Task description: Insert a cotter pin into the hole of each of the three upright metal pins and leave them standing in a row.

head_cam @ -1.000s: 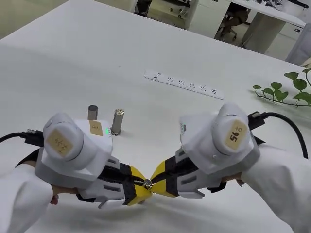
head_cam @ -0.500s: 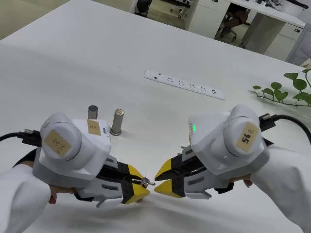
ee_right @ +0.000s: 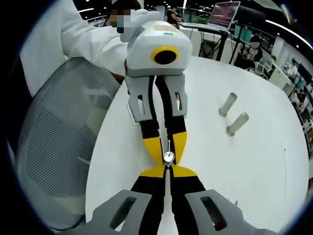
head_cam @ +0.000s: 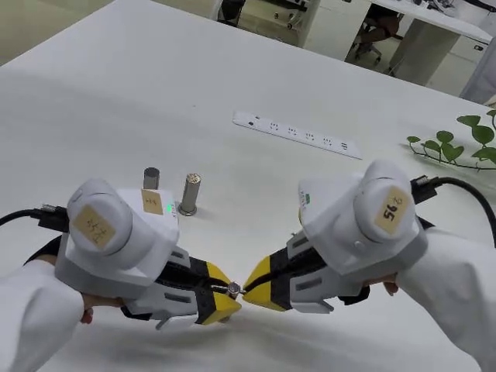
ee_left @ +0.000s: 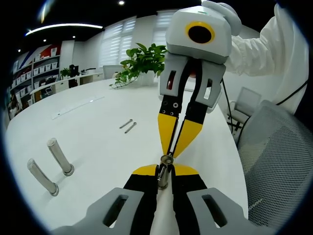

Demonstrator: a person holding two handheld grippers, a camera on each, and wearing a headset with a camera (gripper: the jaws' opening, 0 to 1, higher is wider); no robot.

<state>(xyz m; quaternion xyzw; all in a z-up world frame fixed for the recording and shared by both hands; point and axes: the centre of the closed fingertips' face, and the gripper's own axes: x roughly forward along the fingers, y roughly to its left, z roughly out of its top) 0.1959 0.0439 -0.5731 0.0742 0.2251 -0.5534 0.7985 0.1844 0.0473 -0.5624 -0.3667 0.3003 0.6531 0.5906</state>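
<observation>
My left gripper (head_cam: 225, 299) is low at the table's near edge, shut on a short metal pin (head_cam: 234, 290) whose round head shows between its yellow tips. My right gripper (head_cam: 252, 287) faces it tip to tip, shut on a thin cotter pin (ee_right: 168, 147) that meets the metal pin (ee_right: 168, 156) at its head. In the left gripper view, the held metal pin (ee_left: 163, 172) sits in my left gripper (ee_left: 165, 171), with my right gripper (ee_left: 169, 152) touching down on it from above. Two more metal pins (head_cam: 189, 194) (head_cam: 151, 178) stand upright side by side behind the left gripper.
Two spare cotter pins (ee_left: 128, 126) lie on the white table (head_cam: 116, 93). A white power strip (head_cam: 298, 135) lies across the middle and a green plant (head_cam: 457, 143) trails at the right edge. A mesh chair (ee_right: 63, 147) is just off the near edge.
Half a second ago the right gripper had drawn back to the right with its tips apart from the pin; now it is back against the pin's head. The left gripper stayed put.
</observation>
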